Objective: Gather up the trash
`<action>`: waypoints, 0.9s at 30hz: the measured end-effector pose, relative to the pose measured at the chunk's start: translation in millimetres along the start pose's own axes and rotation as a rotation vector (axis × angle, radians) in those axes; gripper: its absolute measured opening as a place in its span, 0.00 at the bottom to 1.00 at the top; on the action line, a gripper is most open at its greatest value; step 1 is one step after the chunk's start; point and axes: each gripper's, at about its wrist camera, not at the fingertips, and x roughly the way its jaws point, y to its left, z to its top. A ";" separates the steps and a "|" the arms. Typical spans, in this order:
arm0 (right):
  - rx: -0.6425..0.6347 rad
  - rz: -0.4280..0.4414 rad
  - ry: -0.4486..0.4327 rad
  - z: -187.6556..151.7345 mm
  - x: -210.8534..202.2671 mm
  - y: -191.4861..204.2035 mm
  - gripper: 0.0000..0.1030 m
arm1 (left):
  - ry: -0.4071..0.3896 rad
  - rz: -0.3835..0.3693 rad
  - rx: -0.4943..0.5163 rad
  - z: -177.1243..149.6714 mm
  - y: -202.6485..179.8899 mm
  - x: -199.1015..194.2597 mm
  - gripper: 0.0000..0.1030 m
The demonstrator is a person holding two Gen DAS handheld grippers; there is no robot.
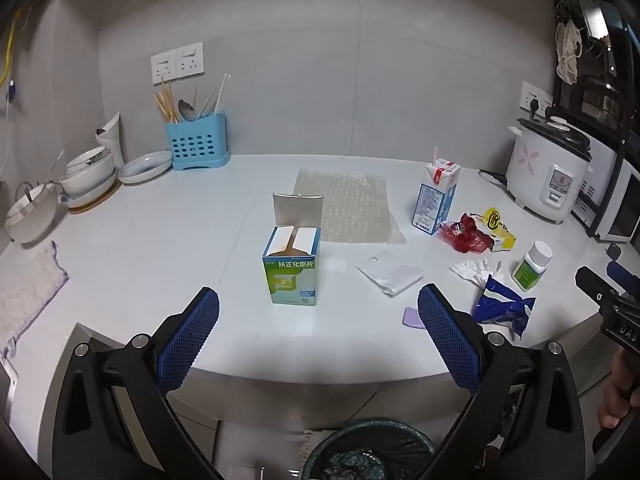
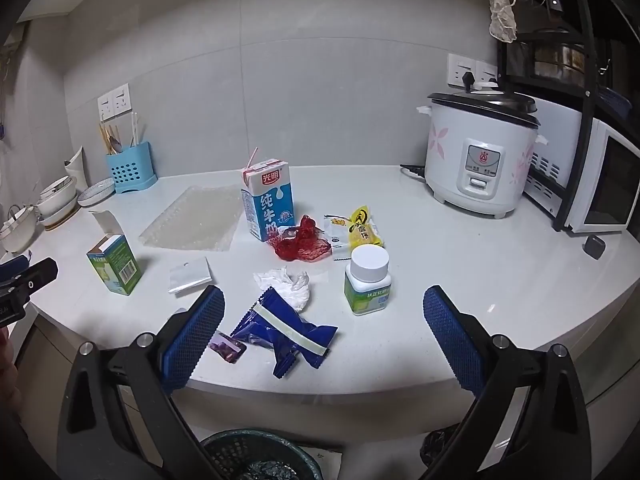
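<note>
On the white kitchen counter [image 2: 460, 264] our left gripper [image 1: 318, 314] and right gripper [image 2: 324, 314] both hung wide and empty, the crumpled blue foil wrapper [image 2: 286, 334] lying between our right fingers [image 2: 196, 328], so we judged a careless close might topple the white-capped green pill bottle [image 2: 367, 280] just beyond.

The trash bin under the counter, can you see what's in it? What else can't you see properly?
- Trash bin: both views cut it off at the bottom edge, and the gripper arms cover part. Something crumpled lies inside; what it is I cannot tell.
- Small purple packet: the right gripper's finger hides part of it.
- Medicine box: contents hidden by its flaps.
- Milk carton: full or empty, cannot tell.
</note>
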 end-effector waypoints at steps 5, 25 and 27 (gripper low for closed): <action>0.010 -0.001 0.008 0.0 0.8 -2.8 0.93 | 0.005 -0.018 0.001 2.6 4.1 2.9 0.94; -0.003 -0.013 0.001 -3.8 -0.8 -3.2 0.93 | 0.011 -0.033 -0.016 -1.6 -4.4 -0.2 0.94; 0.001 -0.010 0.002 -4.4 -0.6 -3.9 0.93 | 0.016 -0.027 -0.010 -4.2 -4.3 1.0 0.94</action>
